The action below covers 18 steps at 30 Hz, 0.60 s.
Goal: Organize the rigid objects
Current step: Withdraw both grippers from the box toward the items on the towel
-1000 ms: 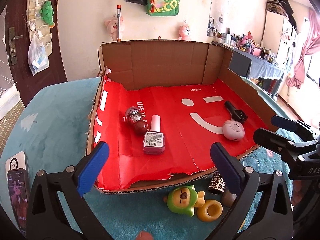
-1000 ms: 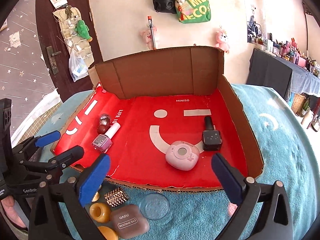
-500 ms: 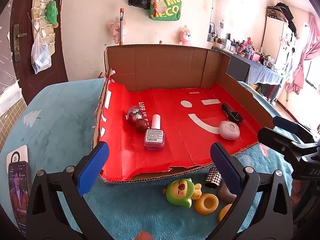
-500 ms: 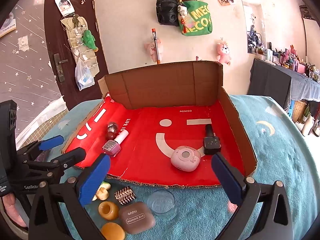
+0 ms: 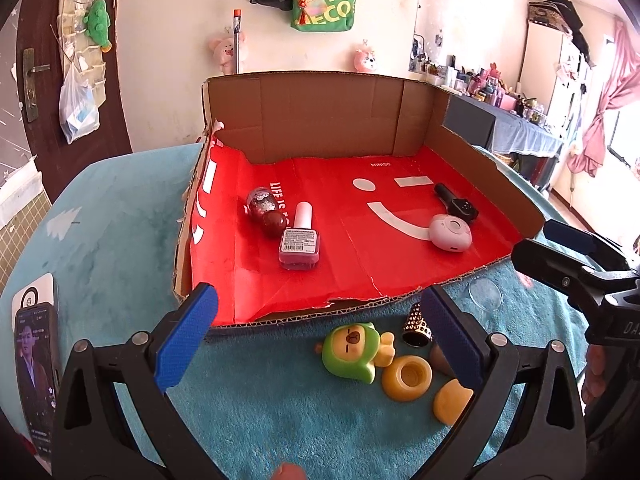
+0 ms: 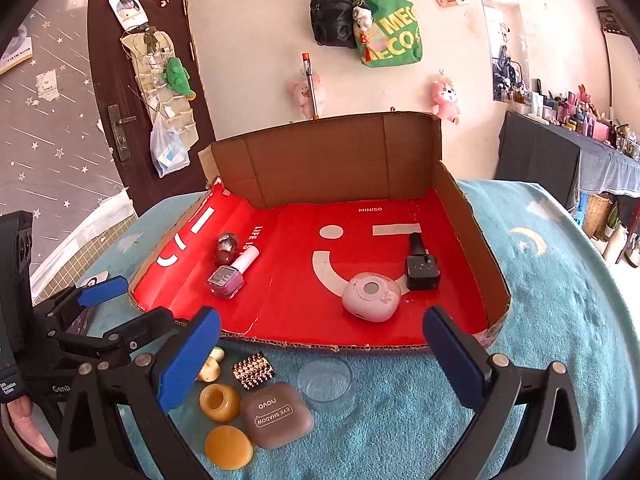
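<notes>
Teal cloth covers the table where the cardboard box (image 6: 472,240) already holds four items, among them a pink bottle (image 6: 226,278) and a black bottle (image 6: 422,268). Outside the box wait the green toy (image 5: 352,350), the eyeshadow case (image 6: 276,414) and other small items. Both the left gripper (image 5: 320,336) and the right gripper (image 6: 320,356) stand wide apart, holding nothing.

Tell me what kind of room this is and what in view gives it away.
Most likely a lived-in bedroom or small flat. Bags and plush toys hang on the wall, a hanging organiser is on the door, and a side table crowded with cosmetics stands at the right.
</notes>
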### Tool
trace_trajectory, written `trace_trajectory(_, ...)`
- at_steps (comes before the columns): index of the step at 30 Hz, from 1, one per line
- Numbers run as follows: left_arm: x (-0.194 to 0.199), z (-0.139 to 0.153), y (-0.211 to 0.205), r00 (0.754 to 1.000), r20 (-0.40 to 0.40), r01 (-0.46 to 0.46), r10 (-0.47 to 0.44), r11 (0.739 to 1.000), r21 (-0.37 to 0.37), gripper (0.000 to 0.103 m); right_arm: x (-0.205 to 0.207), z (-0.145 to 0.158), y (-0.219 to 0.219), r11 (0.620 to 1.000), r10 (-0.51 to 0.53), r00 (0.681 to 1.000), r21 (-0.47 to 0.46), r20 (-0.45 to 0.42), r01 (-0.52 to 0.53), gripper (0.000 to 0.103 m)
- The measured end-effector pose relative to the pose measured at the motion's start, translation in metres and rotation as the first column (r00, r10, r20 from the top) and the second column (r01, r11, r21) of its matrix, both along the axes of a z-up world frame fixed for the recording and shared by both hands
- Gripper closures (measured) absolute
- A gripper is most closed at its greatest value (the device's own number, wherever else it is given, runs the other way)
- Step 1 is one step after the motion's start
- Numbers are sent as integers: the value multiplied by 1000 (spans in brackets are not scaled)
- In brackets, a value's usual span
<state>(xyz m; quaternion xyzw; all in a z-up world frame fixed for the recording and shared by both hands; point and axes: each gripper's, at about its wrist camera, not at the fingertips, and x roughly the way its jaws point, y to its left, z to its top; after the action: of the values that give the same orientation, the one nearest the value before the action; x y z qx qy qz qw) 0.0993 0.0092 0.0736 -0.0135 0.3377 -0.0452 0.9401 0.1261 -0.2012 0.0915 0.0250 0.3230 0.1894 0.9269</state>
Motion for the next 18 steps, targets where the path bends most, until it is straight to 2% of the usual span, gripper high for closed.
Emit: trace_trajectory(18,-13,-14,-3,999,-40,9,-9,1000,2,0,-15,-13,-4,1000,-3,999,-18,-37,2,0)
